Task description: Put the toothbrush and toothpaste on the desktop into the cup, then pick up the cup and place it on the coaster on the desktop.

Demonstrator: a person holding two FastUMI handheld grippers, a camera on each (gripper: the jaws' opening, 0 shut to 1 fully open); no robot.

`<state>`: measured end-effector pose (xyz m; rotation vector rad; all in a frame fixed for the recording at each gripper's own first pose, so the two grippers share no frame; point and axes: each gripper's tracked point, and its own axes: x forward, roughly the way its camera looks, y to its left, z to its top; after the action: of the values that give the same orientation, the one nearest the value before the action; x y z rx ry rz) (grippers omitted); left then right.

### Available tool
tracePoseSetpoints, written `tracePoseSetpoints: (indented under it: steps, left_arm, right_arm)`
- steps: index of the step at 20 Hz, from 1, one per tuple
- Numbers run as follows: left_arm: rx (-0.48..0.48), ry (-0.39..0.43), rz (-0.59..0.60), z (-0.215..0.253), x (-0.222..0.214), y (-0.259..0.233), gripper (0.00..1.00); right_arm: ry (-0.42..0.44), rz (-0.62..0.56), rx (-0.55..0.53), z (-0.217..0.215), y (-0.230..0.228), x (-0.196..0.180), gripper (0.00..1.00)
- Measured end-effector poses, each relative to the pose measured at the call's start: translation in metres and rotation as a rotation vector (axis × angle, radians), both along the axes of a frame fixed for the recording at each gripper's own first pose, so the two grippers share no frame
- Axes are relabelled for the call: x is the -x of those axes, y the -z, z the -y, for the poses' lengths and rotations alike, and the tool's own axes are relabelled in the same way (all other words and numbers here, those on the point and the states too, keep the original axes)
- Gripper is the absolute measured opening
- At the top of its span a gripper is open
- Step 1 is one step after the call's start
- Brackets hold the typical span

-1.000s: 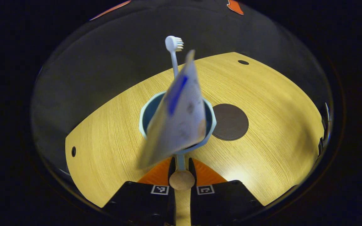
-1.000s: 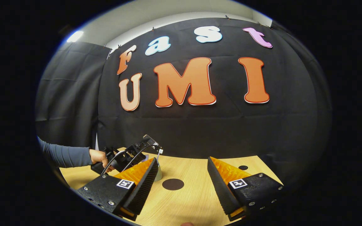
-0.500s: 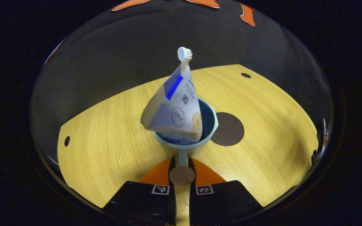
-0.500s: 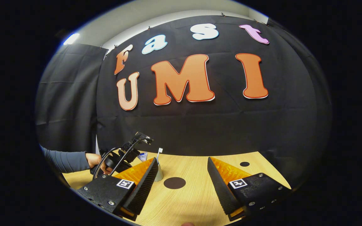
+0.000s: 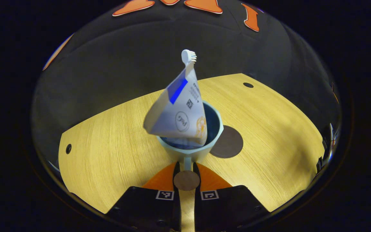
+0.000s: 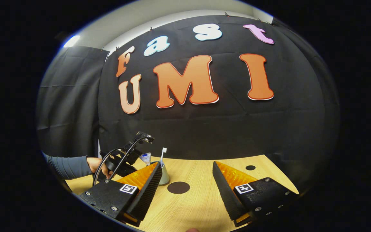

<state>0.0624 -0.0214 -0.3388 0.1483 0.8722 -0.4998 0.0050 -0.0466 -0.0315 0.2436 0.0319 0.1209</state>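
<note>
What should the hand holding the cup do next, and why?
Probably carry the cup a little to the right and set it down on the dark coaster. The toothbrush and toothpaste tube already stand in it, the left gripper has its jaws shut on the handle, and the coaster lies just beside the cup.

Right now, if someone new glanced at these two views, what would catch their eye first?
In the left gripper view, the white-and-blue toothpaste tube juts from the pale blue cup, with the white toothbrush rising behind it. The left gripper is clamped on the cup's handle, and the round dark coaster lies just to the cup's right on the light wooden desktop. In the right gripper view, the right gripper hangs wide open above the desktop.
</note>
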Motion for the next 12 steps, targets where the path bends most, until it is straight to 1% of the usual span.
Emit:
tracePoseSetpoints:
  steps: [3, 6, 7, 12]
  left_arm:
    - [0.012, 0.026, 0.011, -0.001, -0.001, 0.003, 0.15]
    - [0.029, 0.045, 0.008, -0.001, 0.003, -0.004, 0.15]
    - [0.033, 0.057, -0.003, -0.003, 0.004, -0.006, 0.16]
    - [0.038, 0.064, -0.050, -0.003, 0.005, -0.004, 0.15]
  right_arm:
    - [0.013, -0.001, 0.009, 0.006, 0.000, 0.005, 0.96]
    - [0.032, 0.001, 0.013, 0.017, -0.001, 0.011, 0.94]
    - [0.037, 0.001, 0.012, 0.021, -0.001, 0.014, 0.94]
    - [0.060, -0.006, 0.003, 0.031, 0.005, 0.022, 0.94]
